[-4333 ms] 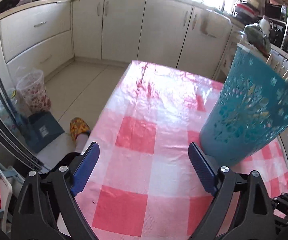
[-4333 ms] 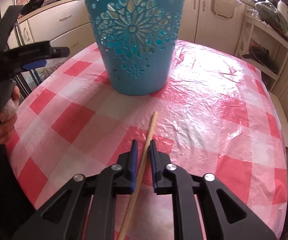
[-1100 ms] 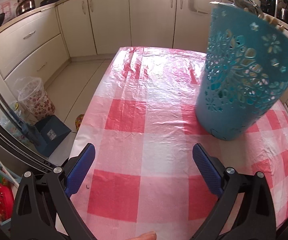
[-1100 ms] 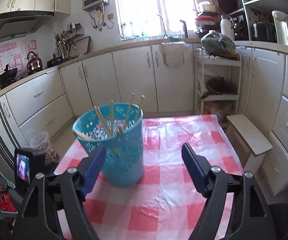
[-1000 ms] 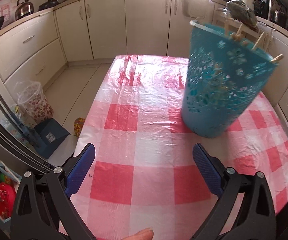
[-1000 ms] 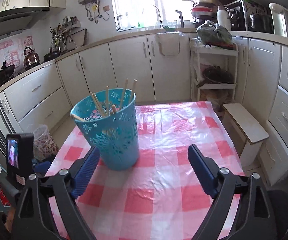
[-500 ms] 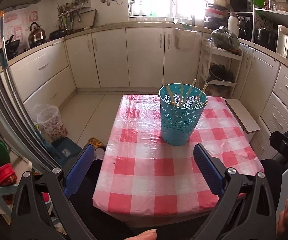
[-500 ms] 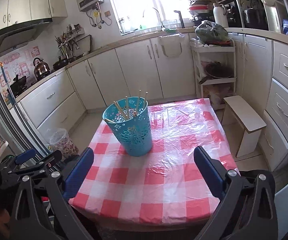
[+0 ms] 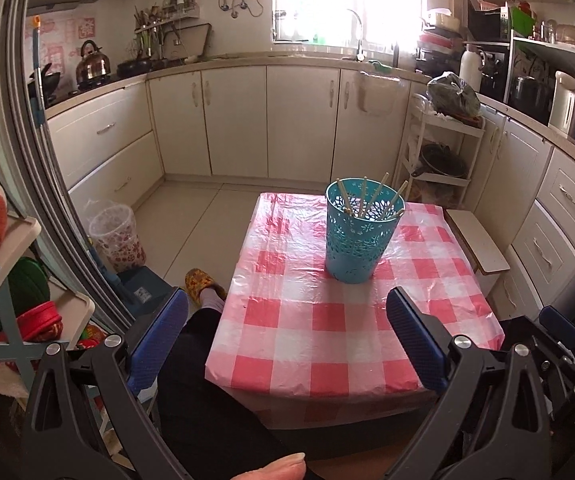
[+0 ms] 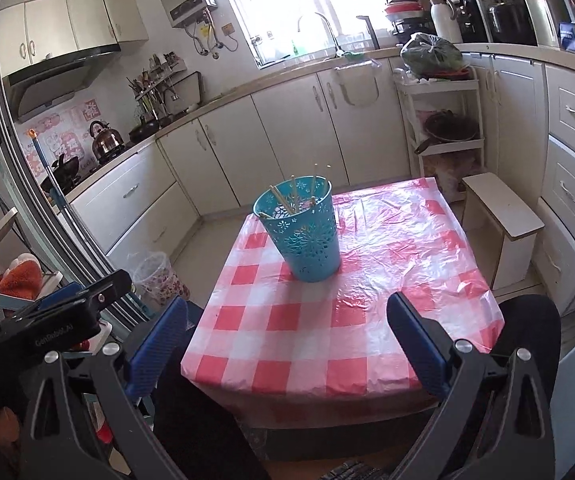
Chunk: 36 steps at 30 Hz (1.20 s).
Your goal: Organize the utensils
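Observation:
A teal perforated basket (image 9: 357,240) stands upright on the red-and-white checked table (image 9: 351,332), with several wooden chopsticks (image 9: 375,198) standing in it. It also shows in the right wrist view (image 10: 305,236), chopsticks (image 10: 293,198) inside. My left gripper (image 9: 287,340) is open and empty, held well back from the table's near edge. My right gripper (image 10: 287,336) is open and empty, also back from the table. The left gripper's body (image 10: 59,320) shows at the left of the right wrist view.
White kitchen cabinets (image 9: 299,120) run along the far wall and both sides. A small white stool (image 10: 503,216) stands right of the table. A patterned bin (image 9: 117,236) sits on the floor at left. The person's dark-clothed legs (image 9: 215,408) are at the table's near edge.
Both grippers have pulled back and up from the table, so the basket looks smaller and farther. The right gripper, earlier shut on a chopstick, is open and empty.

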Available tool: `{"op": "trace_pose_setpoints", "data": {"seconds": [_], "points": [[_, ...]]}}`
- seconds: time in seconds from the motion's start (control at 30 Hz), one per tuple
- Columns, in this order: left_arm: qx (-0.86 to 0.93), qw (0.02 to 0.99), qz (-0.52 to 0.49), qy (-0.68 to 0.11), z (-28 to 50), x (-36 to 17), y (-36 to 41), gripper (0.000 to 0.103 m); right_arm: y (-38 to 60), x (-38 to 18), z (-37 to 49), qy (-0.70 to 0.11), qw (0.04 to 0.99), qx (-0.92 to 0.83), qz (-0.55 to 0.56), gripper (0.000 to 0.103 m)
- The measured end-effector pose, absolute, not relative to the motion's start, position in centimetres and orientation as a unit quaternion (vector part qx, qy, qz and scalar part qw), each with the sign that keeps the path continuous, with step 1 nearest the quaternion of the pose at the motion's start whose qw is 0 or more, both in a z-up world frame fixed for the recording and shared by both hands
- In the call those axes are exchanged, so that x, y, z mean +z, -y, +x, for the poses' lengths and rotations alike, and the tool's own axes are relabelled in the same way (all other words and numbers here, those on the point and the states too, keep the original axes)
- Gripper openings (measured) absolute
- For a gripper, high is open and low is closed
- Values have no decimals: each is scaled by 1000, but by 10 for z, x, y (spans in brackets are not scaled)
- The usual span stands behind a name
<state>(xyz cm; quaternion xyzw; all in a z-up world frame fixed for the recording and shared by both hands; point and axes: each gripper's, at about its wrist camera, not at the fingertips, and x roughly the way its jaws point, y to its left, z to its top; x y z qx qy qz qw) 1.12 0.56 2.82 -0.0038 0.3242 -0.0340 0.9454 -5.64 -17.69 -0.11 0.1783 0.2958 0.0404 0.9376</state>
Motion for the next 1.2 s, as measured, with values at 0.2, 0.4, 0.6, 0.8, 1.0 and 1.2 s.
{"op": "trace_pose_setpoints", "data": {"seconds": [0.2, 0.4, 0.6, 0.8, 1.0, 1.2], "points": [[-29, 950, 10, -311, 3, 34, -2, 95, 171, -1, -60, -299, 937, 48, 171, 96], [-29, 950, 8, -311, 0, 33, -3, 95, 168, 1, -62, -301, 938, 43, 164, 96], [-23, 952, 4, -307, -5, 32, -6, 95, 161, 5, -66, -296, 942, 39, 154, 96], [-23, 951, 11, -307, -8, 32, -6, 95, 160, 3, -66, -300, 941, 39, 154, 96], [-26, 952, 5, -305, -10, 34, -7, 95, 157, 5, -68, -297, 942, 38, 151, 96], [-20, 952, 9, -304, -13, 36, -8, 95, 156, 5, -69, -298, 942, 38, 151, 96]]}}
